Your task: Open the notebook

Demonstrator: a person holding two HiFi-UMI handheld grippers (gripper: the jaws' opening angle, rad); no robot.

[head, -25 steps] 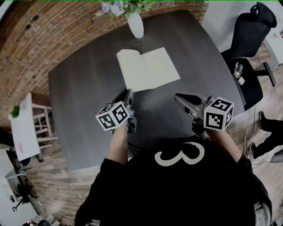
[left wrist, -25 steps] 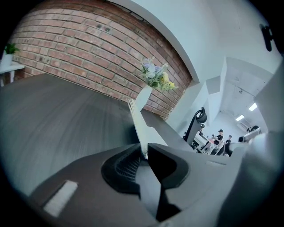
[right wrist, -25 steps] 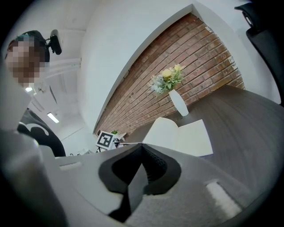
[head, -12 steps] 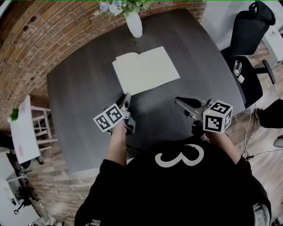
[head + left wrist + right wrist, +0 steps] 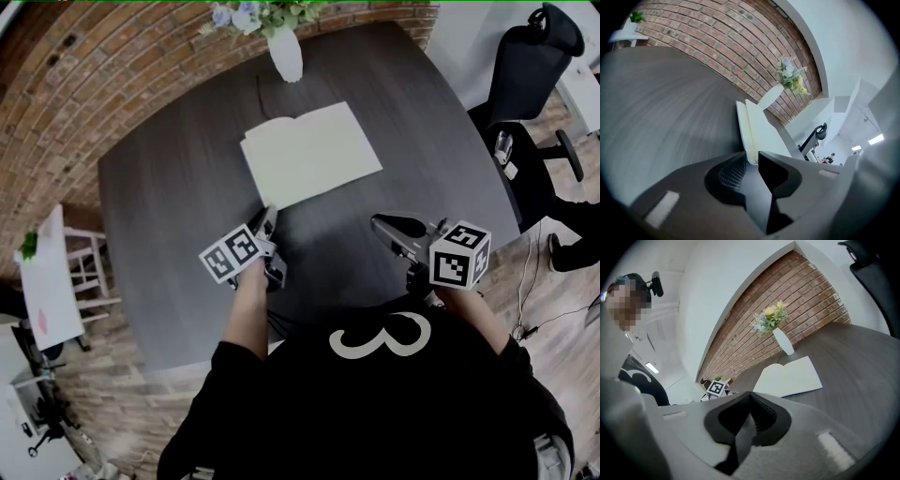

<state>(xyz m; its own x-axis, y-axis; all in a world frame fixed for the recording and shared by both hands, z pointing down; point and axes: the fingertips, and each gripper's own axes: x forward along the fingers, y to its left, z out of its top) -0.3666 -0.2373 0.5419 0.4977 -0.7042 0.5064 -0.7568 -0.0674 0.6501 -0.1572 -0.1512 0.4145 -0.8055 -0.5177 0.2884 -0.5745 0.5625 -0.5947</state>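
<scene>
on the table (image 5: 169, 234), far half: notebook (image 5: 309, 155) lies flat and spread open, two blank cream pages up.
change: left page stood half raised a second ago, now down. judged: opening is done, only the withdrawal is left.
left gripper (image 5: 270, 216): just beside the notebook's near-left corner, not gripping it. jaws have just been opening, now apart, only bare table between them.
right gripper (image 5: 380, 223): toward the near edge, well apart from the notebook. jaws closed together, empty.
vase (image 5: 286, 52): white, with flowers, at the far edge beyond the notebook.
writing: none legible on the pages. white "3" on the person's black shirt (image 5: 380, 335).
</scene>
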